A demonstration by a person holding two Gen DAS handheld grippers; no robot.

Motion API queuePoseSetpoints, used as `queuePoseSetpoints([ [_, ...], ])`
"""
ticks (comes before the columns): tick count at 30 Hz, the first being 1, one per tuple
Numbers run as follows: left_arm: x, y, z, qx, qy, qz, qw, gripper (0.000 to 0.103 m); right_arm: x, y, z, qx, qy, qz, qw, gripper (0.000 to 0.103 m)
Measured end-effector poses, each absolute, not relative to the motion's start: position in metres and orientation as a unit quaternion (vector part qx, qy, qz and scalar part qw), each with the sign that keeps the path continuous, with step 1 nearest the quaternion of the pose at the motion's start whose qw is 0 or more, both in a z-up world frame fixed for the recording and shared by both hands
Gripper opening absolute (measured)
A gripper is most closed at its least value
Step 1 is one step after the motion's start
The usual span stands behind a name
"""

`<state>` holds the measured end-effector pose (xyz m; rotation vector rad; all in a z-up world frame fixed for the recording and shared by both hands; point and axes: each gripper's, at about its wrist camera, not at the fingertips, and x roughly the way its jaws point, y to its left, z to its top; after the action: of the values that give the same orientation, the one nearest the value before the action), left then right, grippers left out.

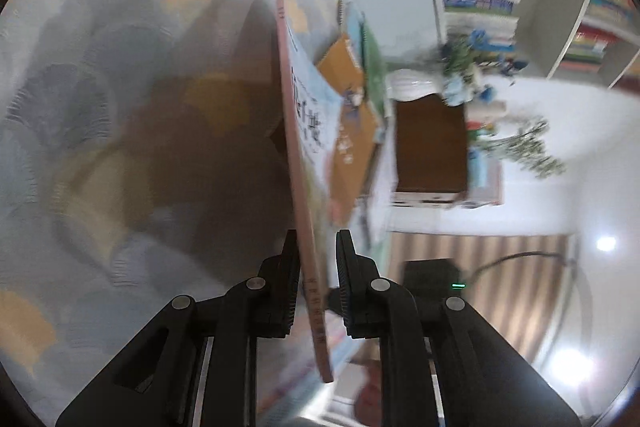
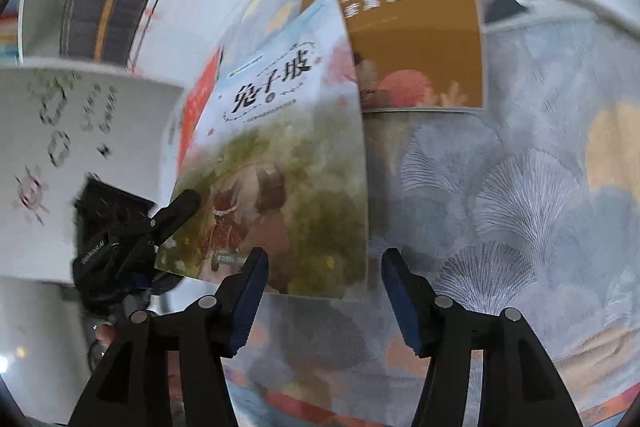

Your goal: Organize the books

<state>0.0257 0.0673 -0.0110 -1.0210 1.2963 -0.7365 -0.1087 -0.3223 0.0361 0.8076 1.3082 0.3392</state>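
Left tongs (image 1: 316,267) clamping picture book (image 2: 280,155) edge-on, right tongs (image 2: 324,267) open, empty, shelves blurred.

right gripper (image 2: 324,291): fingers apart, empty | left gripper (image 2: 176,211) holds picture book (image 2: 280,155)

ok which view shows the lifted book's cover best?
Right wrist. The book faces the camera there, title and picture readable, with the left gripper clamped on its lower corner. The left wrist view shows it nearly edge-on, mostly the pink spine between the gripper pads.
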Motion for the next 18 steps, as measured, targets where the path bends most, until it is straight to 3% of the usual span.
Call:
queuePoseSetpoints([
  [8,0.025,0.071,-0.025,-0.475,0.575,-0.321,0.584,0.013,-0.083,-0.309,0.01,0.475,0.559,0.185,0.653,0.057],
  [9,0.025,0.073,-0.025,-0.466,0.578,-0.315,0.591,0.013,-0.081,-0.307,0.009,0.478,0.558,0.183,0.653,0.055],
  [11,0.025,0.078,-0.022,-0.437,0.587,-0.305,0.609,0.013,-0.076,-0.302,0.01,0.476,0.558,0.18,0.656,0.04],
  [14,0.024,0.078,-0.015,-0.378,0.601,-0.284,0.645,0.013,-0.07,-0.294,0.027,0.411,0.568,0.162,0.695,0.033],
  [18,0.016,0.062,-0.002,-0.268,0.602,-0.245,0.711,0.013,-0.065,-0.252,0.063,0.199,0.58,0.118,0.781,0.031],
])
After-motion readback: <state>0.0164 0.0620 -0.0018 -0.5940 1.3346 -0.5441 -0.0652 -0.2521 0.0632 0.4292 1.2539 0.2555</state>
